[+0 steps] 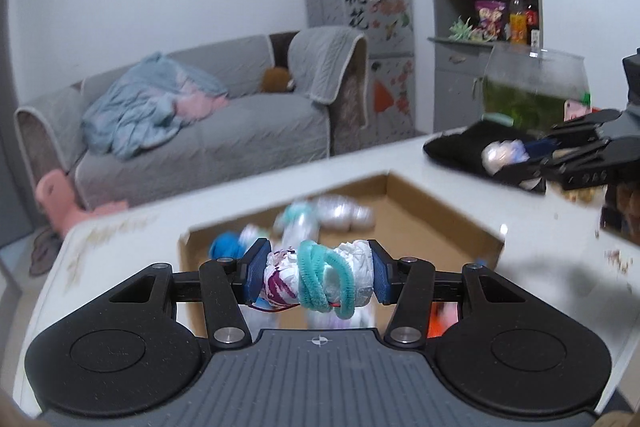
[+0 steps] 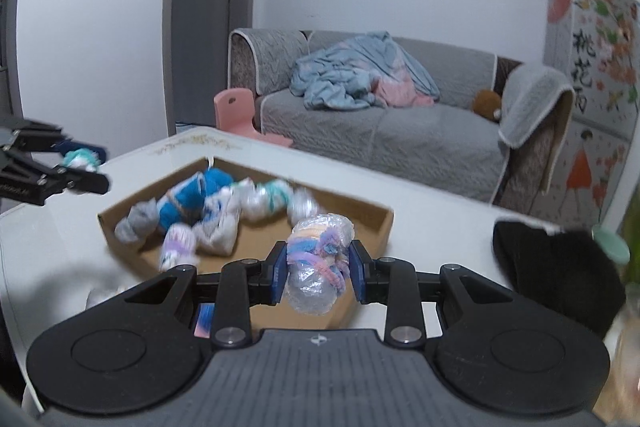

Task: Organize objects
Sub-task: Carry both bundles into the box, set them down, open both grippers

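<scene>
Left claw (image 1: 320, 273) clamped on white bundle (image 1: 288, 279) wrapped in teal band, held over near edge of cardboard box (image 1: 436, 203). Right claw (image 2: 319, 273) clamped on clear-wrapped bundle (image 2: 320, 259) with pink/blue band, above box's near right corner. Several wrapped bundles (image 2: 208, 215) lie inside box on white desk (image 2: 432, 227). Black cloth (image 2: 560, 279) at desk's right.

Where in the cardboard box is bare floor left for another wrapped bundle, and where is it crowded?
Bare floor in the cardboard box lies by its right wall, behind the bundle in the right gripper. The left and middle are crowded with wrapped bundles. The left gripper holds another bundle over the box. White table right of the box is bare.
</scene>
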`<state>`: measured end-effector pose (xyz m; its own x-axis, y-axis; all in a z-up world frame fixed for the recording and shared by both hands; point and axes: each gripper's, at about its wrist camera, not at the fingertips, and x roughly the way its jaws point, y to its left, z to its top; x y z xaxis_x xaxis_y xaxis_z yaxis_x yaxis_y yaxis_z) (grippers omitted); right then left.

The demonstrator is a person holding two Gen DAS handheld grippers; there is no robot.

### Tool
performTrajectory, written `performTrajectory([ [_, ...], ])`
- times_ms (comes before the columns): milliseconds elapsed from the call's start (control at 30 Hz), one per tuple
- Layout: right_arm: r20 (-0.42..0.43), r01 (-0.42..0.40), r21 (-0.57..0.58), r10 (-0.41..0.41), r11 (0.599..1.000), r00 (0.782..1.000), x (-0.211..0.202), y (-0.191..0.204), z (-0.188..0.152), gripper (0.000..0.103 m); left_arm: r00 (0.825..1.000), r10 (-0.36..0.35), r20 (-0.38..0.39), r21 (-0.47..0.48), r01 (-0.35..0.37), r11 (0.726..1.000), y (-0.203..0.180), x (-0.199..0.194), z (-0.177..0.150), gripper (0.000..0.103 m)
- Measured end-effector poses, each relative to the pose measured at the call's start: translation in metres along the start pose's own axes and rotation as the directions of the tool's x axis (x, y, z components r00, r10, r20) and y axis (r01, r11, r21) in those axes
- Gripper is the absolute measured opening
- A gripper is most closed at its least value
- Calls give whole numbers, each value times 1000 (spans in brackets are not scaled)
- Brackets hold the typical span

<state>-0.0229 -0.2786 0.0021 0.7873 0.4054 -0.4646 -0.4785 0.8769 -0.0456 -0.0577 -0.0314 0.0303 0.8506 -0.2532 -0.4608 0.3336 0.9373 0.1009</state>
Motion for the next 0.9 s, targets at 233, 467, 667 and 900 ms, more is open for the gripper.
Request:
performTrajectory([
  [233, 1, -22, -30, 22, 999, 1000, 36, -7, 37, 29, 999, -52, -4, 81, 52, 995, -21, 58, 47, 57],
  [467, -64, -51, -46, 48, 998, 997, 76, -13, 44, 29, 994, -64, -83, 102, 73, 992, -30, 116, 51, 57],
  [667, -147, -84, -47, 76, 995, 986, 109, -14, 30, 29, 981, -68, -182, 118, 90, 989, -29, 159, 33, 57],
  [900, -253, -159, -69, 137, 985, 958, 145, -14, 16, 29, 974, -71, -217, 80, 90, 993, -9, 168, 16, 57],
])
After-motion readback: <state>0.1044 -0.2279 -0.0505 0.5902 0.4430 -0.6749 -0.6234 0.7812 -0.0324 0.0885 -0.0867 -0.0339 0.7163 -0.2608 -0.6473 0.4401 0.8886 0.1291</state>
